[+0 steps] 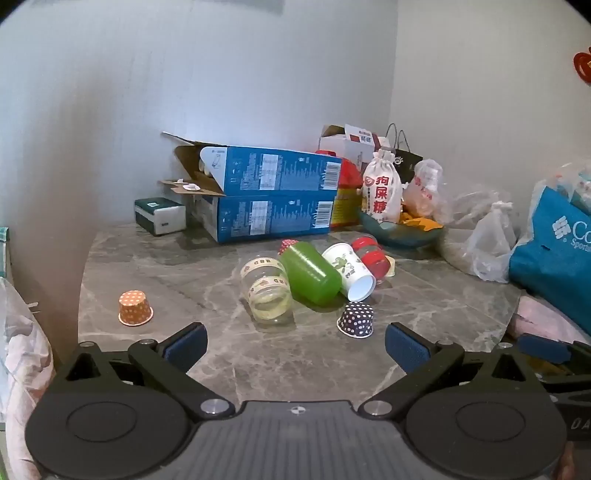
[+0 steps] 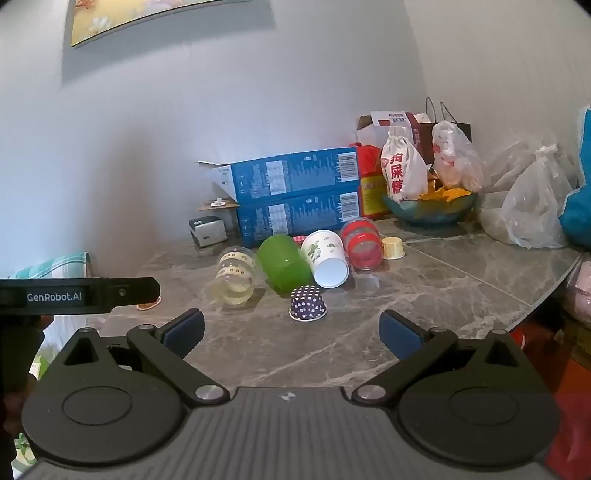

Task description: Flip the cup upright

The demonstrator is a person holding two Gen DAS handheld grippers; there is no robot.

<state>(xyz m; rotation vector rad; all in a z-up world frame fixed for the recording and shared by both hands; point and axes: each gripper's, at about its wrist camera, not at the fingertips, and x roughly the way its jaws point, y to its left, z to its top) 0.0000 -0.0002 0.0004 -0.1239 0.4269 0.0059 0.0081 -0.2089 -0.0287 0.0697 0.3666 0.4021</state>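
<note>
Waiting wide open and empty, both the left gripper (image 1: 295, 341) and right gripper (image 2: 291, 330) face tipped cups on the surface (image 1: 258, 354), like the green cup (image 1: 310, 275).

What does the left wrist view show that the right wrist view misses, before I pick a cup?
Only the left wrist view shows the whole orange dotted cup, upside down and apart from the rest. Only the right wrist view shows the wall picture and all of the small yellow cup. Both show the tipped green cup, the white paper cup, the purple dotted cup, and open tongs.
</note>
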